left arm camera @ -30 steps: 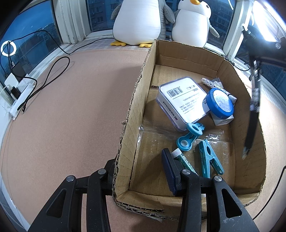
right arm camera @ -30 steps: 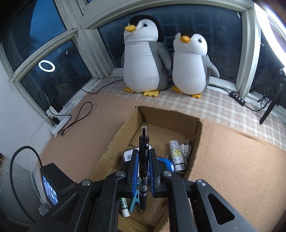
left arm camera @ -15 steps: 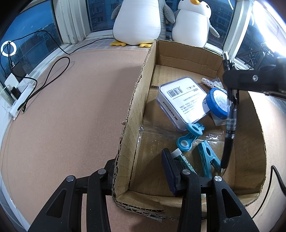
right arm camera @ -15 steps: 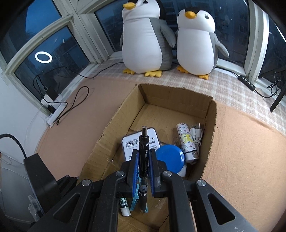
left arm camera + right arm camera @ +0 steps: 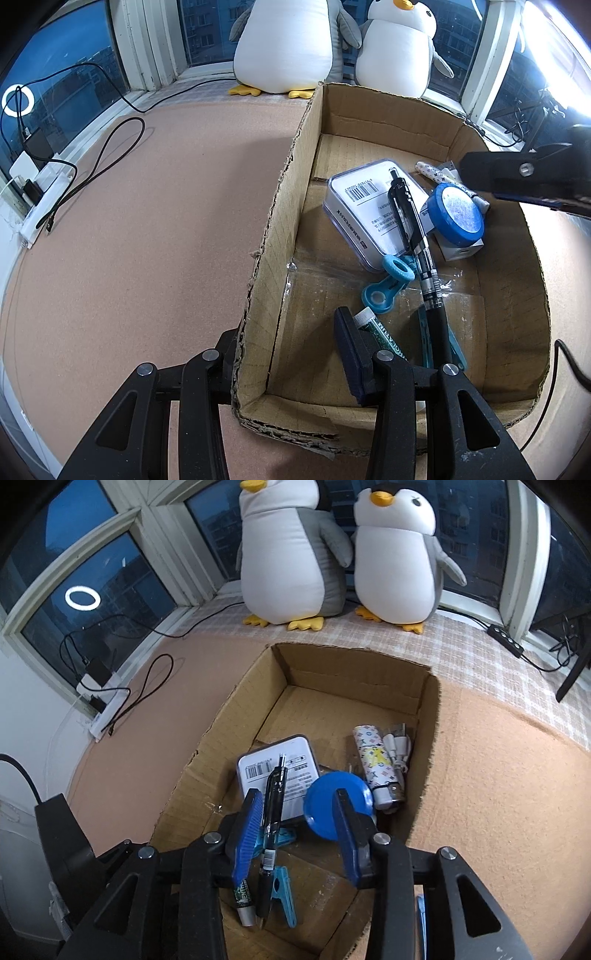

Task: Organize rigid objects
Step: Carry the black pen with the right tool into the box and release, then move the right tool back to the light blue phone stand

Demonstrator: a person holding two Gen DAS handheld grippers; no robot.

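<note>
With its jaws just opened and empty, the right tongs (image 5: 295, 834) have dropped the pen (image 5: 410, 236) inside the cardboard box (image 5: 280, 229), across the white case (image 5: 364, 206). Left tongs (image 5: 288, 354) pinch the box's wall. Next, I judge, comes lifting clear for another item.

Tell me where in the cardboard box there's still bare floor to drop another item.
Bare floor lies at the far end of the cardboard box, between its back wall and the white case. A smaller patch sits in the near right corner, beside the teal clip. The middle is crowded: black pen, blue lid, patterned tube.
</note>
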